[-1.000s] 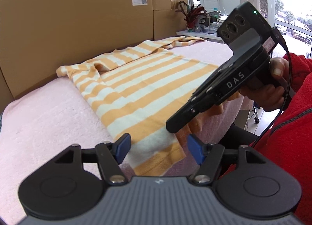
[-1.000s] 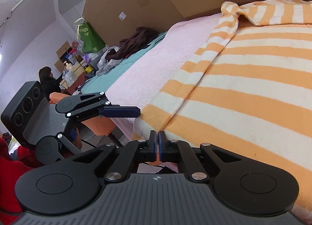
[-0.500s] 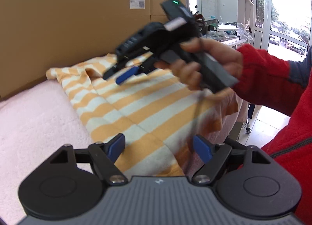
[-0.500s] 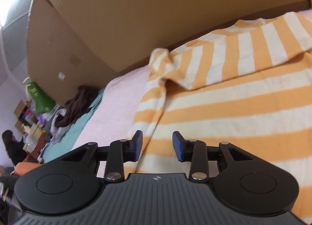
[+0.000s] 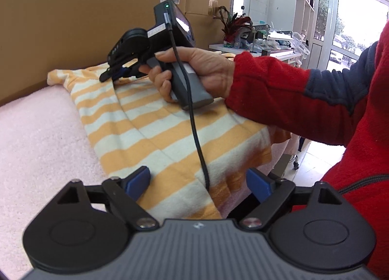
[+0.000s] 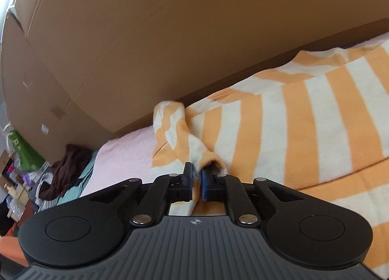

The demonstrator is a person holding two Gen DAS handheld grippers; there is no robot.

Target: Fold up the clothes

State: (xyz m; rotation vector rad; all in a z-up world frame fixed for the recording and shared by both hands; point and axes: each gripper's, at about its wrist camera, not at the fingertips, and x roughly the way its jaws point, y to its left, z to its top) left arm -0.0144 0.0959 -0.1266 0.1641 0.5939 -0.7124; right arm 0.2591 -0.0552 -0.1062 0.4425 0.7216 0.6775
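Folding barely begun: right gripper (image 6: 197, 178), just closed, pinches the sleeve (image 6: 180, 139) at frame centre; left gripper (image 5: 198, 182), jaws widening, empty; shirt (image 5: 170, 134) still spread flat.

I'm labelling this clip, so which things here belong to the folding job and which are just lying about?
Part of the job:
- striped shirt, spread on the pink blanket
- right gripper, just closed on the shirt's sleeve
- left gripper, open over the hem, nothing between its jaws

Lying about:
- cardboard boxes
- dark clothes pile
- green bag
- potted plant
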